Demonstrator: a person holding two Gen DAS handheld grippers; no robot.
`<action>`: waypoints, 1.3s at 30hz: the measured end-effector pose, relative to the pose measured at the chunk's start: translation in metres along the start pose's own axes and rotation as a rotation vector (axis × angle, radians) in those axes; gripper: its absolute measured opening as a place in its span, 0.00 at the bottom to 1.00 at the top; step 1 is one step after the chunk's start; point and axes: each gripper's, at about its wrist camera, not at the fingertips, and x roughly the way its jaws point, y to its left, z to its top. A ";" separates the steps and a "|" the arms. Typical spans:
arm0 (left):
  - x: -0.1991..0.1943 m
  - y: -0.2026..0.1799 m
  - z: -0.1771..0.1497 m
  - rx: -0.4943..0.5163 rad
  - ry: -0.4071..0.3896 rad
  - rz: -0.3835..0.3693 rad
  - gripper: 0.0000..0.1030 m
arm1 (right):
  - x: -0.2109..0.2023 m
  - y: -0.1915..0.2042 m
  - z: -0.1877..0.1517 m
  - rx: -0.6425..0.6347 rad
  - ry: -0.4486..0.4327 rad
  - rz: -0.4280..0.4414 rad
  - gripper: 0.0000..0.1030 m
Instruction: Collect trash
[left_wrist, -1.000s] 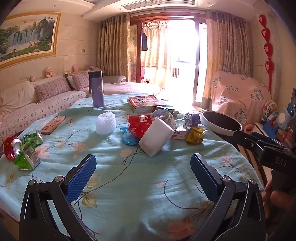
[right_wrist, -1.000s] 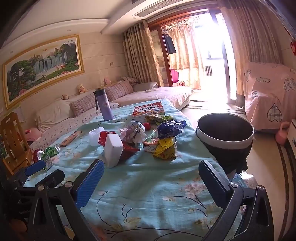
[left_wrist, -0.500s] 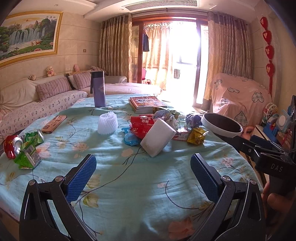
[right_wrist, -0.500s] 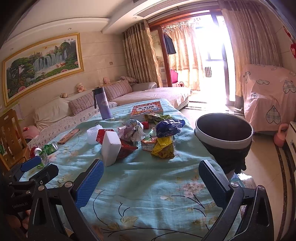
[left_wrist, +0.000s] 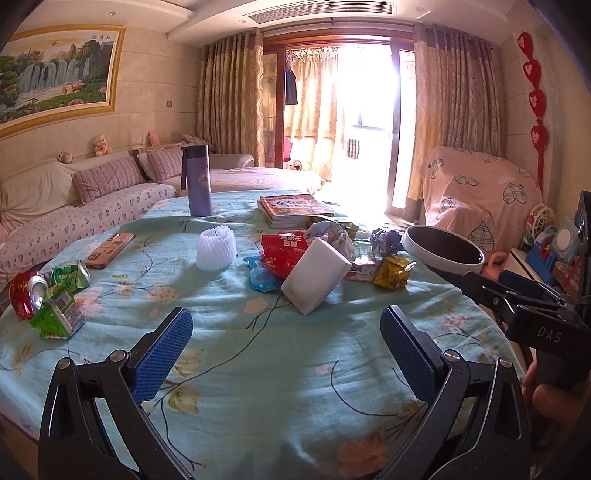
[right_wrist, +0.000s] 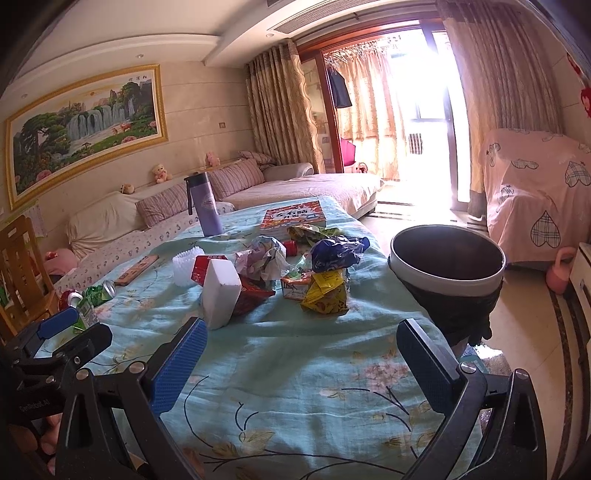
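Both cameras look from the table's (left_wrist: 280, 398) near edge, low over the cloth, toward the balcony door. Both catch the central trash pile (left_wrist: 325, 254) (right_wrist: 280, 273) and the bin (left_wrist: 441, 251) (right_wrist: 447, 266) off the right edge.
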 end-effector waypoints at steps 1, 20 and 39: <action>0.000 0.000 0.000 0.001 0.000 0.000 1.00 | 0.000 0.000 0.000 0.000 0.000 0.000 1.00; -0.004 -0.003 -0.001 0.012 -0.011 0.006 1.00 | 0.000 0.000 0.000 0.000 0.000 0.002 1.00; 0.041 -0.007 0.006 0.067 0.062 0.000 1.00 | 0.028 -0.012 0.016 -0.010 0.050 0.009 1.00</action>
